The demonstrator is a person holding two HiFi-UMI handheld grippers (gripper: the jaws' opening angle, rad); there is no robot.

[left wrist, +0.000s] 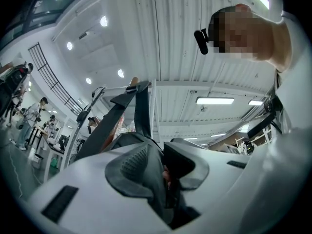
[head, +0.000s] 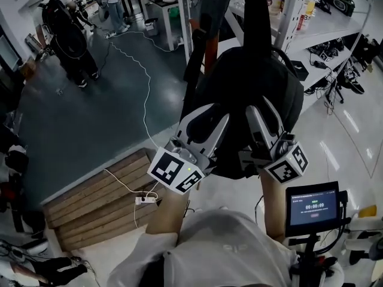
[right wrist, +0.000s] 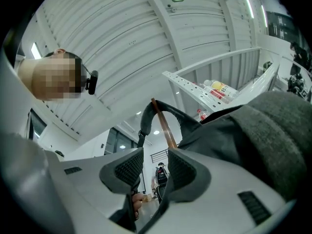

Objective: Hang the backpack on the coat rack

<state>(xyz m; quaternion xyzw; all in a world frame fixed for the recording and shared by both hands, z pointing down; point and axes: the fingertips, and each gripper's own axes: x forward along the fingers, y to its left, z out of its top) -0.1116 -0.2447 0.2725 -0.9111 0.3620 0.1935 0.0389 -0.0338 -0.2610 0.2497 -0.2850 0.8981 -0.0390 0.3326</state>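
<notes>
Fingers (left wrist: 131, 165) of left gripper (left wrist: 159, 156) pinch backpack (head: 251, 94), right gripper (right wrist: 156, 167) parted

The head camera looks steeply down, close over the backpack (head: 251, 94), the left gripper (head: 206, 121) and the right gripper (head: 264, 115). Each gripper camera looks up along its own jaws — ceiling (left wrist: 161, 33) behind, backpack pressed near. All three views share the straps (left wrist: 141, 111).

A lab-like workshop: metal shelving (head: 335, 24) with gear, workbenches (head: 157, 3), a floor cable (head: 148, 91), strip-lit ceiling (left wrist: 161, 33).
</notes>
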